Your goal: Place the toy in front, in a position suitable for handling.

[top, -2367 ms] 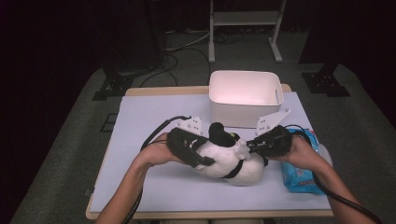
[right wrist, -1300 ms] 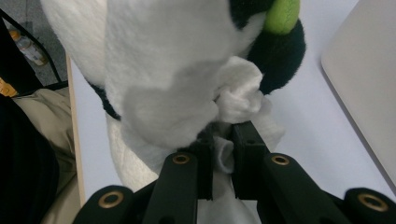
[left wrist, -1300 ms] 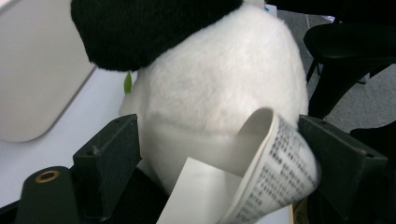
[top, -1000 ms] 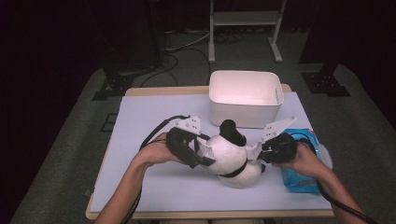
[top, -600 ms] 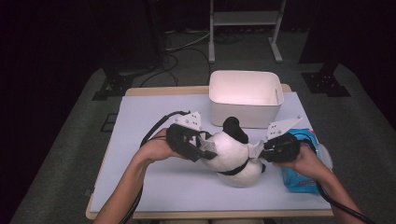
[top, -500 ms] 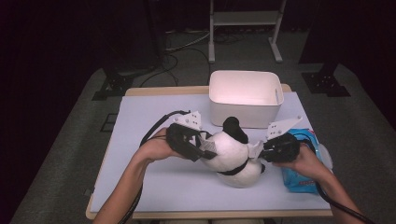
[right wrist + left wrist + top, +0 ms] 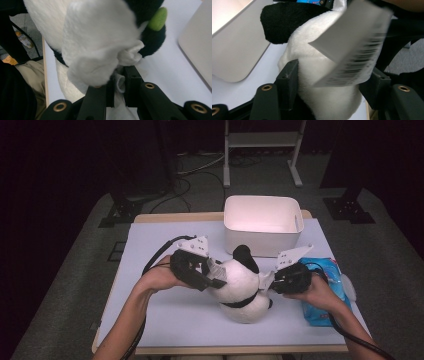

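Both grippers hold the black-and-white plush panda toy [image 7: 240,287]: the left gripper [image 7: 216,276] has just been closing around its white body, and the right gripper [image 7: 265,282] pinches a fold of fabric. Next, I judge, comes a joint lift towards the white plastic bin [image 7: 295,222] at twelve o'clock.

1. The paper tag [image 7: 352,47] on the plush panda [image 7: 322,75] in the left gripper view is smeared, so the barcode and print can't be read.
2. In the high view the blue packet [image 7: 325,292] is half under the right hand [image 7: 320,292], label unreadable.
3. The right gripper [image 7: 119,83] view crops the panda at the top edge, face not visible.
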`<state>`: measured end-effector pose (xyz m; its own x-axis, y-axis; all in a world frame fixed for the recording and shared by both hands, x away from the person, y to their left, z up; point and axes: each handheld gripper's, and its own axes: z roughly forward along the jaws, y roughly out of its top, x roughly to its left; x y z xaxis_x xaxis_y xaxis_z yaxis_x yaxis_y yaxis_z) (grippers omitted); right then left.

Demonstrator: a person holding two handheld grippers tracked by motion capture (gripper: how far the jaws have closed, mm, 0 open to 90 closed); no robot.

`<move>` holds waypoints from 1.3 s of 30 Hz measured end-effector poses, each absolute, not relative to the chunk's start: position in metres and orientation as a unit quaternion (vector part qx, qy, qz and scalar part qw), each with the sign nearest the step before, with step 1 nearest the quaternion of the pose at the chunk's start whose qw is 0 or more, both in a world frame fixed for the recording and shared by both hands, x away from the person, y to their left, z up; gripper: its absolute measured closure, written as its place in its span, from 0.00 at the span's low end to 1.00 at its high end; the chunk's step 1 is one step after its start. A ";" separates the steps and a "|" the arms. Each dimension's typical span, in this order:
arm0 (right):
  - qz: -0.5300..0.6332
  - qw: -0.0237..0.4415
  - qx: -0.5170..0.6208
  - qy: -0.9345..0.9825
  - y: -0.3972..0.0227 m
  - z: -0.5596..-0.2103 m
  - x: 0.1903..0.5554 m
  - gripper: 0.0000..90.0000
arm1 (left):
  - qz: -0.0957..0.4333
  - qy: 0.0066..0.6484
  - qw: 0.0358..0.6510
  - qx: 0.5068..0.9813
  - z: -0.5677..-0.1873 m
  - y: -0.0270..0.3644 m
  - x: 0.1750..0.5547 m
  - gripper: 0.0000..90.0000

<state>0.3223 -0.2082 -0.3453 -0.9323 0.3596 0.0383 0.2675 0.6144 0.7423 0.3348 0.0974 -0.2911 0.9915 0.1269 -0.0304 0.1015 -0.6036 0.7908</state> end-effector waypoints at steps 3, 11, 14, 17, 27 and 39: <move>0.398 0.067 0.173 0.898 -0.214 -0.336 0.322 0.90 | 0.012 0.063 0.446 0.893 -0.293 0.094 0.334 0.40; 0.379 0.104 0.158 0.906 -0.216 -0.304 0.318 0.90 | 0.013 0.055 0.447 0.893 -0.292 0.085 0.333 0.38; 0.382 0.110 0.154 0.905 -0.216 -0.294 0.317 0.90 | 0.015 0.053 0.445 0.894 -0.291 0.082 0.332 0.38; 0.379 0.117 0.148 0.906 -0.214 -0.286 0.317 0.90 | 0.015 0.054 0.445 0.894 -0.290 0.080 0.332 0.37; 0.380 0.131 0.123 0.907 -0.203 -0.264 0.314 0.89 | 0.020 0.046 0.440 0.896 -0.287 0.068 0.331 0.37; 0.373 0.124 0.106 0.913 -0.188 -0.260 0.313 0.90 | 0.023 0.041 0.437 0.898 -0.287 0.060 0.331 0.34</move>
